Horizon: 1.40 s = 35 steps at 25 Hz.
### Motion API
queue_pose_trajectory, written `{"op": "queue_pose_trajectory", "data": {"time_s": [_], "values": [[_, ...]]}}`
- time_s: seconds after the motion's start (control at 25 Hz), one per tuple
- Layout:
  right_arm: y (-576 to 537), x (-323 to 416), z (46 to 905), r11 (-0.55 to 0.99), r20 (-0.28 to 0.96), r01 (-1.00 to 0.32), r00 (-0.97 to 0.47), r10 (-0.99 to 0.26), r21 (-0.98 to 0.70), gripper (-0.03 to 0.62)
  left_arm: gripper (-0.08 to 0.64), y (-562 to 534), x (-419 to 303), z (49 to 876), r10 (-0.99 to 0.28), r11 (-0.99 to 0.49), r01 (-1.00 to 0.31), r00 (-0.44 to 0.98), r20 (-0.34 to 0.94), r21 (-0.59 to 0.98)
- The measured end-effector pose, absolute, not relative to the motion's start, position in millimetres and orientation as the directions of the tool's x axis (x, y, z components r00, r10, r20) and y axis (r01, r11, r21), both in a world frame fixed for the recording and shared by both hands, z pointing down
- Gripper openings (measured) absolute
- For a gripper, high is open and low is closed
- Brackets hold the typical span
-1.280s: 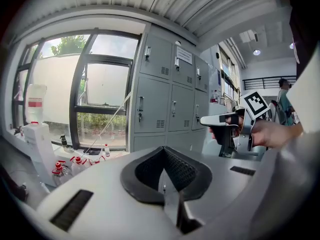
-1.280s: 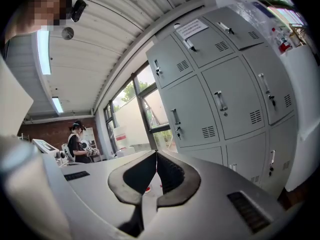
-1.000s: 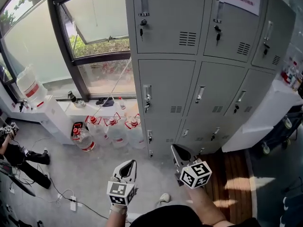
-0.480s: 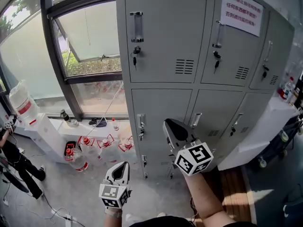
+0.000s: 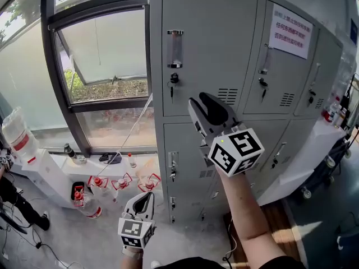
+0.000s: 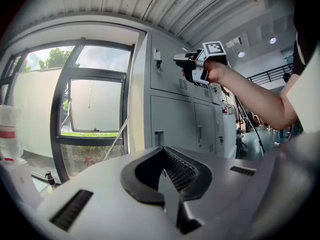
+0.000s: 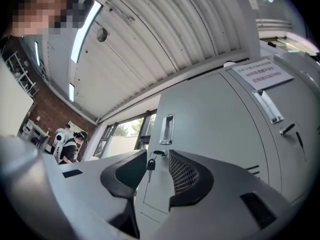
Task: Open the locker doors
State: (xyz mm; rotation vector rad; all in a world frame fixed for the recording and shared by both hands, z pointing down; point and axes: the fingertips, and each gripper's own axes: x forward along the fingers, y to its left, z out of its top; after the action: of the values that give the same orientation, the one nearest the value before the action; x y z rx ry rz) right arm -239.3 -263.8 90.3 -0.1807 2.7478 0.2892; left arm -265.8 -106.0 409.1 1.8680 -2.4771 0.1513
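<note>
Lockers (image 5: 291, 77) stand with every door closed; right gripper (image 5: 202, 104) has climbed from down by the bottom row to just in front of the upper-left door (image 5: 219, 32); its jaws have just been opening and now stand parted on nothing, the door's key (image 7: 150, 163) showing beyond the gap; left gripper (image 5: 147, 199) stays low, jaws together, empty.
</note>
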Motion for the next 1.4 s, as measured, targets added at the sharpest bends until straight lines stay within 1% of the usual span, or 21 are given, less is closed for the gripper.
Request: {"op": "queue_pose_trajectory", "data": {"time_s": [0.12,0.36,0.6,0.8,0.96,1.12,1.28,1.4], "values": [[-263.7,-263.2,66.6,0.958,-0.362,-0.186,-0.927,-0.097,0.218,0.176,0.017,-106.1,-281.8,406.9,-0.964,0.248,-0.967,-0.252,0.088,-0.061],[-267.6,-298.2,36.1,0.949,-0.339,-0.208,-0.933,-0.12,0.236,0.21,0.017,-107.4,-304.9,405.5,-0.972,0.208,-0.976,-0.214,0.094,-0.068],[-272.9,-324.9,18.4,0.947,-0.313,-0.218,-0.94,-0.138,0.237,0.215,0.017,-110.1,-321.2,408.2,-0.977,0.187,-0.981,-0.192,0.097,-0.057],[-278.2,-329.1,15.3,0.94,-0.309,-0.26,-0.933,-0.185,0.222,0.206,0.017,-110.2,-328.8,410.6,-0.979,0.178,-0.983,-0.182,0.091,-0.044],[-271.7,-331.7,17.3,0.938,-0.295,-0.249,-0.94,-0.174,0.24,0.207,0.017,-109.9,-334.1,413.3,-0.98,0.172,-0.985,-0.174,0.092,-0.034],[-269.2,-341.0,17.7,0.933,-0.263,-0.257,-0.946,-0.189,0.253,0.209,0.018,-109.1,-334.5,417.1,-0.983,0.158,-0.987,-0.159,0.094,-0.023],[-265.3,-354.1,15.9,0.938,-0.232,-0.248,-0.954,-0.192,0.242,0.209,0.018,-102.1,-337.6,419.5,-0.983,0.157,-0.987,-0.158,0.092,-0.012],[-264.5,-358.6,13.8,0.942,-0.239,-0.256,-0.949,-0.204,0.216,0.21,0.017,-93.5,-341.5,423.5,-0.983,0.16,-0.987,-0.159,0.093,-0.001]]}}
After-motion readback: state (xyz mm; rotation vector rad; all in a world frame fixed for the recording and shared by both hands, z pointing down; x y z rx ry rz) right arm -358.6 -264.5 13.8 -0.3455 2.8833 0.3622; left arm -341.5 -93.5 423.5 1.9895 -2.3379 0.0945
